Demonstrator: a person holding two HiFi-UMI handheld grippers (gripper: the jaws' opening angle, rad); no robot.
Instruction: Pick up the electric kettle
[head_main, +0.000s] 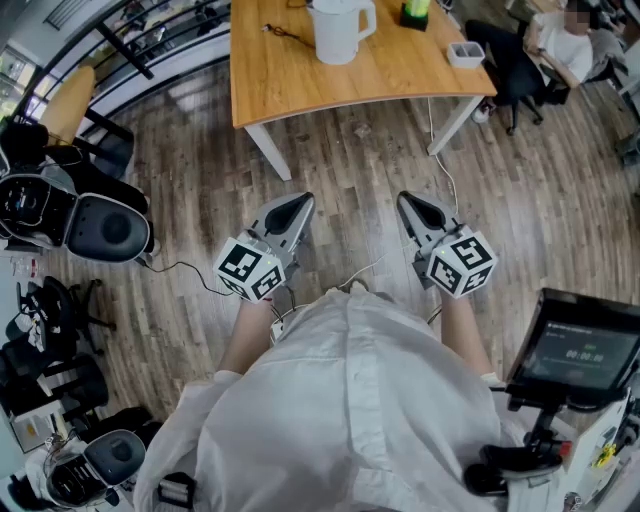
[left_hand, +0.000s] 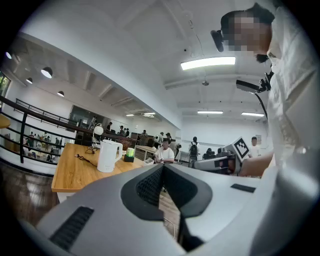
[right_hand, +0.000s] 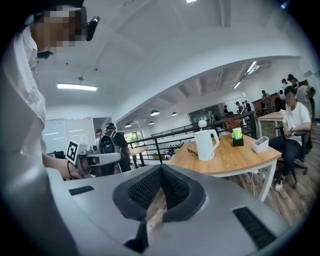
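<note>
A white electric kettle (head_main: 339, 28) stands upright on the wooden table (head_main: 290, 75) at the top of the head view, its handle to the right. It also shows in the left gripper view as the kettle (left_hand: 108, 155) and in the right gripper view as the kettle (right_hand: 205, 144). My left gripper (head_main: 299, 203) and right gripper (head_main: 408, 202) are held side by side in front of my body, well short of the table. Both are shut with nothing between their jaws.
On the table lie a dark cable (head_main: 283, 33), a green-topped item (head_main: 416, 13) and a small white tray (head_main: 465, 53). A seated person (head_main: 566, 42) is at the far right. Black equipment (head_main: 70, 215) stands at left, a screen (head_main: 581, 350) at lower right.
</note>
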